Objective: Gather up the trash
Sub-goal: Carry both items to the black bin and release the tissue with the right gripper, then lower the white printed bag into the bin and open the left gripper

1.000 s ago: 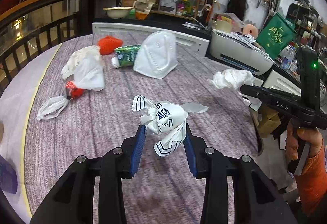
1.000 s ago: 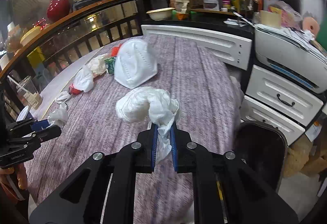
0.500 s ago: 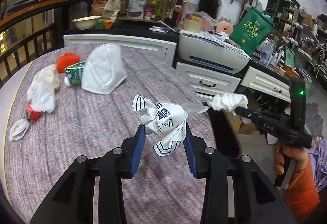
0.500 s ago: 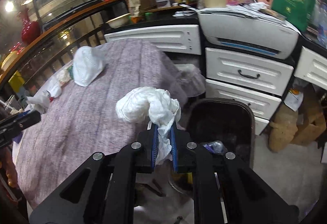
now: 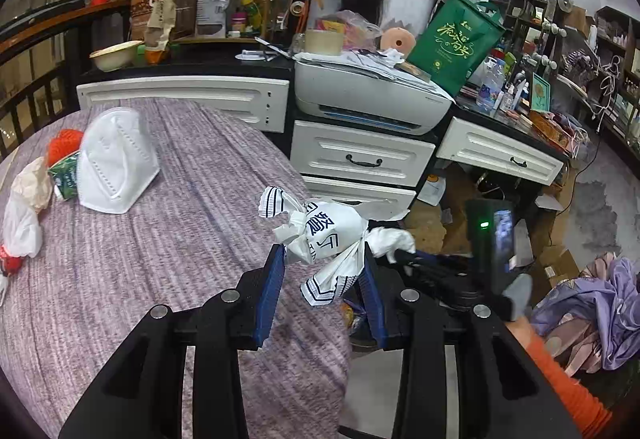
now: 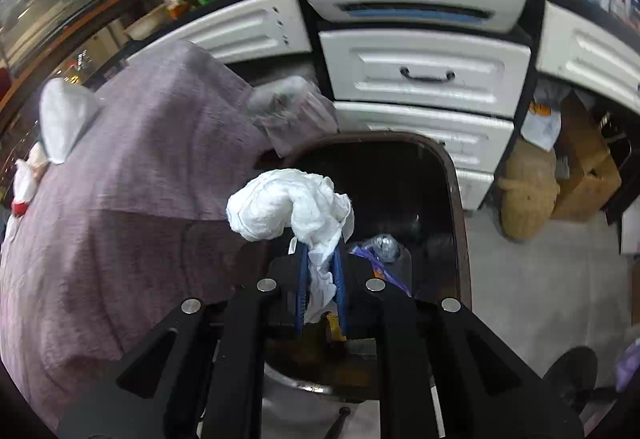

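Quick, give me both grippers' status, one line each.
Left gripper: shut on the crumpled printed wrapper, above the table's edge.
Right gripper: shut on the white tissue wad, over the open trash bin.

The trash bin has its near rim hidden behind the right gripper; shelf clutter at twelve o'clock is blurred.

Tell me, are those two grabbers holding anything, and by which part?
Both are. The left gripper pinches a printed wrapper at its lower middle. The right gripper pinches a white tissue by its hanging tail, above the bin.
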### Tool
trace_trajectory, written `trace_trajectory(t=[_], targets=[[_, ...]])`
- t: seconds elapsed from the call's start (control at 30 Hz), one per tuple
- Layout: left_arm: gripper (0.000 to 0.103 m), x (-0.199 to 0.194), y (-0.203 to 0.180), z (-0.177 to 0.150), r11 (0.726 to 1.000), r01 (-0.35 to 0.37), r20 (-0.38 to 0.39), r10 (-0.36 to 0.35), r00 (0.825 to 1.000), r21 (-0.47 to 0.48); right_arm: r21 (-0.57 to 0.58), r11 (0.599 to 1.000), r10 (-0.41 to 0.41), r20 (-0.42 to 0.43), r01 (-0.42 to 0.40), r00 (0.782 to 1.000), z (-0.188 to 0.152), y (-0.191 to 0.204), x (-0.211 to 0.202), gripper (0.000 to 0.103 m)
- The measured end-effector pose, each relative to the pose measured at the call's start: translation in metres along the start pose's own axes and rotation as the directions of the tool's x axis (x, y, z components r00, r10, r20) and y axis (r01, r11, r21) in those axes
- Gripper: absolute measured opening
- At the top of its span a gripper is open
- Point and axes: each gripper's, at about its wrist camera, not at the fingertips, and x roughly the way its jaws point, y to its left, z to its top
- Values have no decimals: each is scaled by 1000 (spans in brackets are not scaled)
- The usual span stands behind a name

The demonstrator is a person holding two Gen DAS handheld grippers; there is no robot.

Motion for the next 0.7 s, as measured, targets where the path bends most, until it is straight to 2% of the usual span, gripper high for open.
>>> trace_trajectory(t=[0.1,0.13,0.2,0.23,0.27,0.43,0.53,0.7], targets=[[37,8,-9,3,1000,14,-6,-14,1000,12,36,999,-24,-29,25,999,-3,-9,20,14],[37,11,-12,4,1000,20,-9,-20,1000,15,55,998,-23,-45,25,999,-5,-14,27,18],[37,18,-19,4,999,34,-21,-33,999,20,84,996,-21,-73,27,997,-9,-20,35,33],[37,21,-21,4,999,39,-27,-38,999,22,91,995,-27,-76,34,997,-12,-23,36,49],[37,24,-24,3,999,47,-36,-46,998,23,94,995,-31,-70,37,997,-15,-24,34,59],[37,43,-35,2,996,89,-74,-88,993,13,93,993,-67,-2,66,998,-19,-36,7,61],[37,56,-46,2,992,129,-100,-127,987,12,107,989,-104,51,98,993,-21,-49,-18,67],[37,86,-74,-2,988,138,-157,-126,979,68,149,980,-153,136,132,979,-28,-72,-57,70]])
